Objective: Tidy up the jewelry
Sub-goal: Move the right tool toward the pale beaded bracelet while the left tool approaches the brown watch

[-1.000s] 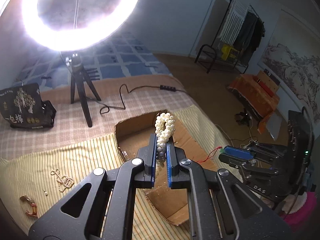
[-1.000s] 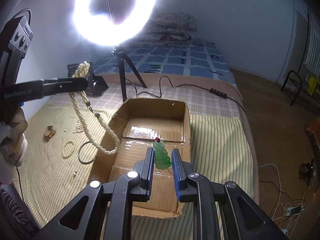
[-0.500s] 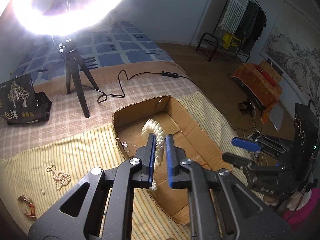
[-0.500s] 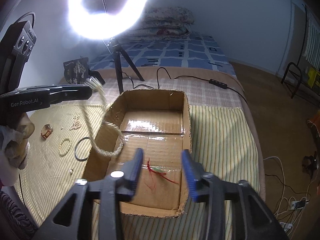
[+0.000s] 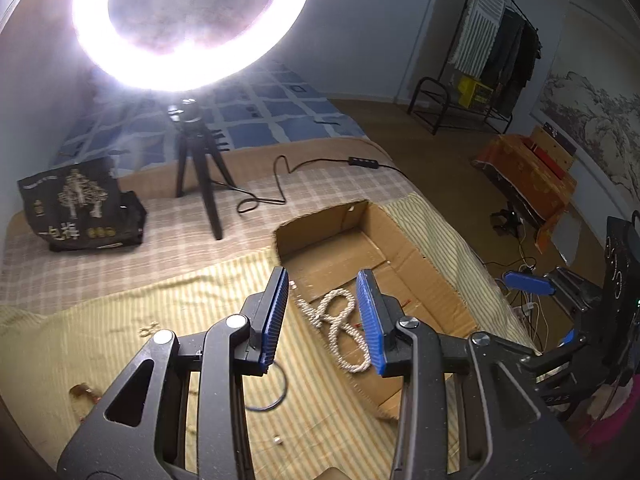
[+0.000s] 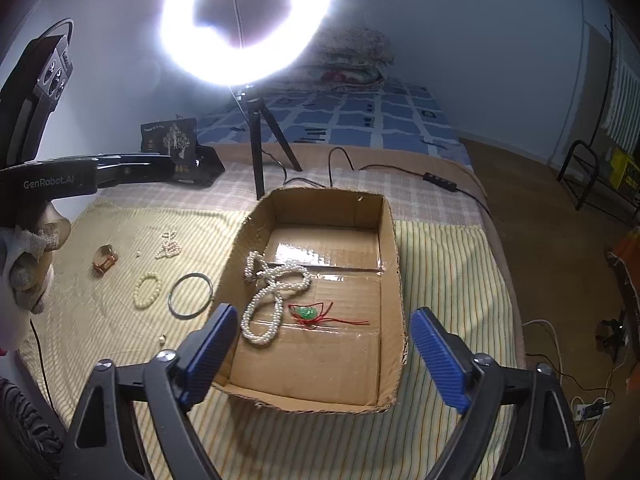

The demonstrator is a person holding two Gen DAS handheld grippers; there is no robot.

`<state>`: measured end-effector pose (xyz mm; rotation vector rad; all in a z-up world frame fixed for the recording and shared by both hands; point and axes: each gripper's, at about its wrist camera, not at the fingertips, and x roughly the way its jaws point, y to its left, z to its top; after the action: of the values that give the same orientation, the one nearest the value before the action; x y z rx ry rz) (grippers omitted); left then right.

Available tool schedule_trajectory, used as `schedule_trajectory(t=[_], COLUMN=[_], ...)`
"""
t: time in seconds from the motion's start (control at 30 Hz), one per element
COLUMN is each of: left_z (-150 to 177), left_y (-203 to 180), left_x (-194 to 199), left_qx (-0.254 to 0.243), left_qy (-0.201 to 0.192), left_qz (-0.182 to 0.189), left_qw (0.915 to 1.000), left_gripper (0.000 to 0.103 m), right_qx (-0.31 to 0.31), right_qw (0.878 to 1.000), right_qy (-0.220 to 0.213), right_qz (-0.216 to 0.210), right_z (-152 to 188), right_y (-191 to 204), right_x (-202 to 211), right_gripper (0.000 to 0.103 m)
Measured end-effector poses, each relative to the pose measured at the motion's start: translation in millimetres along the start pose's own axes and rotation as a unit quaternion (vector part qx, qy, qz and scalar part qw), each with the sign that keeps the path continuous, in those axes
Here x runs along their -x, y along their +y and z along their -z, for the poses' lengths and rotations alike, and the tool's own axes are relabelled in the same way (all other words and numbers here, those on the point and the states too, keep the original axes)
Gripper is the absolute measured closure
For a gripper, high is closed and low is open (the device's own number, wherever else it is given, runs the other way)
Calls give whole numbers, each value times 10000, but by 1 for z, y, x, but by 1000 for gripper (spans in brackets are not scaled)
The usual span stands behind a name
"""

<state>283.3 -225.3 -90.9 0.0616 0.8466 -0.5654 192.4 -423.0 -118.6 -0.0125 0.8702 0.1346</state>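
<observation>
A shallow cardboard box sits on a bed with a striped yellow cloth. Inside it lie a looped pearl necklace and, just beside that, a green pendant on red cord. The left gripper hangs above the necklace, its jaws opening with nothing held. The right gripper hovers over the box's near end, its jaws opening wide and empty. On the cloth left of the box lie a pearl bracelet, a dark bangle, a small pearl cluster and an amber ring.
</observation>
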Motion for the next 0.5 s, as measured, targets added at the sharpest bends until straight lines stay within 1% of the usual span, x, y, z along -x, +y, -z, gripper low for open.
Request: schedule_trajectory(t=[0.1, 0.17, 0.4, 0.5], left_z=[5, 11, 42, 55], left_y=[11, 21, 68, 91], left_x=[18, 31, 67, 81], left_qx=[10, 51, 153, 243], left_qy=[-82, -136, -227, -264], left_qz=[-77, -147, -471, -622], left_qw=[9999, 9998, 9985, 9974], left_gripper=[68, 68, 68, 68], right_qx=[25, 44, 366, 468], right_qw=[10000, 10000, 9993, 9988], right_qy=[-68, -76, -92, -166], right_qz=[-7, -16, 41, 1], right_z=[-2, -2, -5, -6], right_y=[11, 19, 53, 67], right_x=[10, 16, 28, 31], right_gripper=[6, 0, 0, 0])
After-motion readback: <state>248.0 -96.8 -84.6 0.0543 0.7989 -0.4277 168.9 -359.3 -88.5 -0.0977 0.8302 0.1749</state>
